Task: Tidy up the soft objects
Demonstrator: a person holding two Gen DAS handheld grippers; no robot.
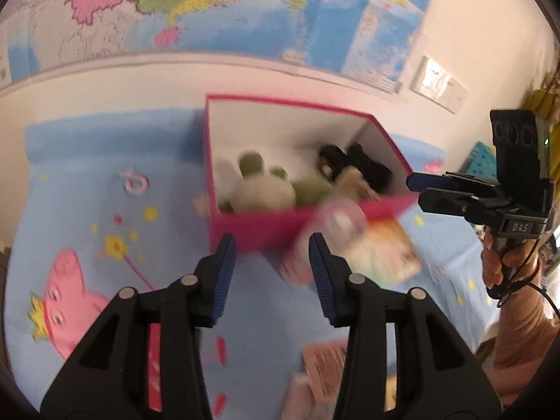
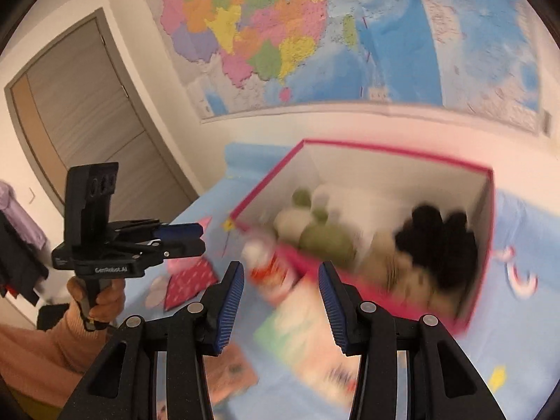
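On the far left of the left wrist view, the light blue cartoon-print bedsheet [image 1: 87, 182] with its pink pig figure lies bare, so the sorting seems confined to the middle of the bed. The left gripper [image 1: 271, 266] hangs over the sheet with its blue-padded jaws spread apart and nothing between them, aimed at the near wall of the open pink cardboard box [image 1: 252, 231], which stands against the wall under a coloured map [image 1: 175, 3], probably so it stays put while being filled. Inside it sit a white-and-green plush toy [image 1: 262, 189] at the left and a black-and-tan plush toy [image 1: 357, 171] at the right, so part of the job looks done. Just right of the box's front corner lie a blurred white-and-red soft toy [image 2: 269, 266] and a flat pale pouch with green and pink print [image 2: 308, 336], both on the sheet and outside the box, likely next to go in. The right gripper [image 2: 280, 297] hovers directly above them, jaws wide and released, seemingly lined up for that toy.
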